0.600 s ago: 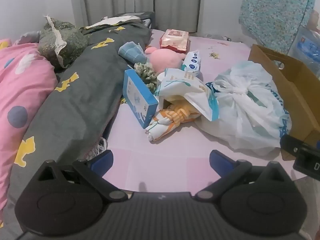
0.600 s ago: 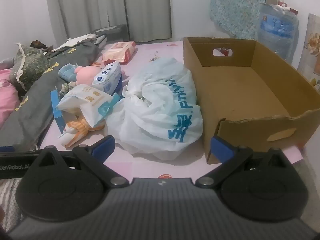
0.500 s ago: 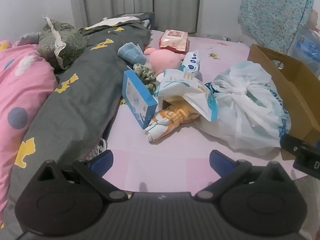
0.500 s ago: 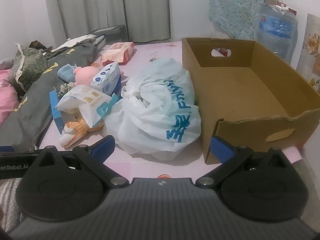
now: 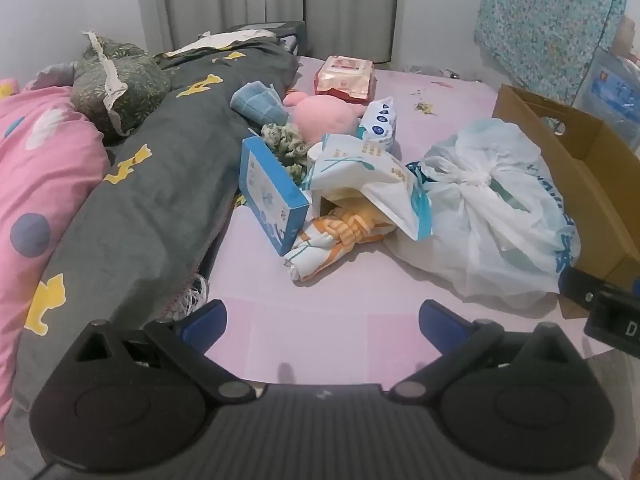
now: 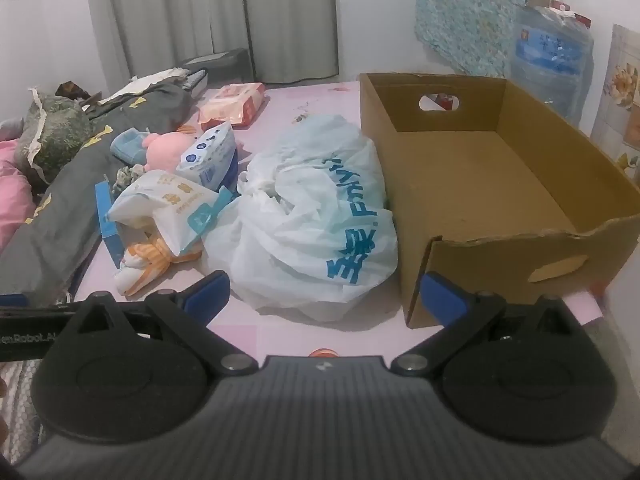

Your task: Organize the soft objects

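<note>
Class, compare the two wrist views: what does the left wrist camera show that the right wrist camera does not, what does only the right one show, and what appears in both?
Only the left wrist view shows the whole face of the blue box and the broad pink spotted quilt. Only the right wrist view shows the bare floor of the cardboard box and the water jug. Both show the tied white plastic bag, the pink plush toy, the red wipes pack, and open, empty grippers: left gripper, right gripper.
</note>
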